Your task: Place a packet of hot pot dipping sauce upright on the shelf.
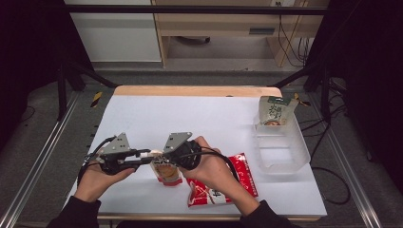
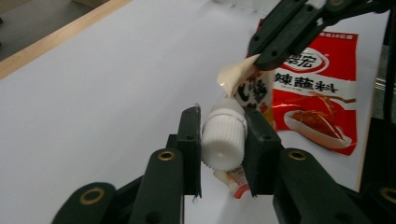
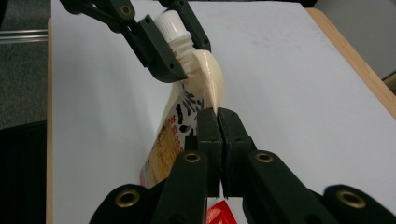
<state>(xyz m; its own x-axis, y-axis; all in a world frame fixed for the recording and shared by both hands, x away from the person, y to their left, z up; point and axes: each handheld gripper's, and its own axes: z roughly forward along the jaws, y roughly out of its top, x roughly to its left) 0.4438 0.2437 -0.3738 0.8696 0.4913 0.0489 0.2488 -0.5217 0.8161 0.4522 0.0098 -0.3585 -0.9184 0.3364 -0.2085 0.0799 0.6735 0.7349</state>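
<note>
Spout pouch (image 1: 166, 172) sits at near-centre of white bench (image 1: 199, 118), betw. the two tools, lower end on red seasoning packet (image 1: 228, 183). L hand-held gripper (image 2: 223, 140) clamped on pouch's white screw cap (image 2: 224, 139), pads touching both sides. R hand-held gripper (image 3: 218, 122) pinched tight on pouch's upper edge just below spout; clear tray (image 1: 285, 152) w/ another pouch (image 1: 274, 110) well apart at R.

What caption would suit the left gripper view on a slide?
Left gripper clamps the spouted pouch's white cap while the right gripper pinches the pouch's edge.
</note>
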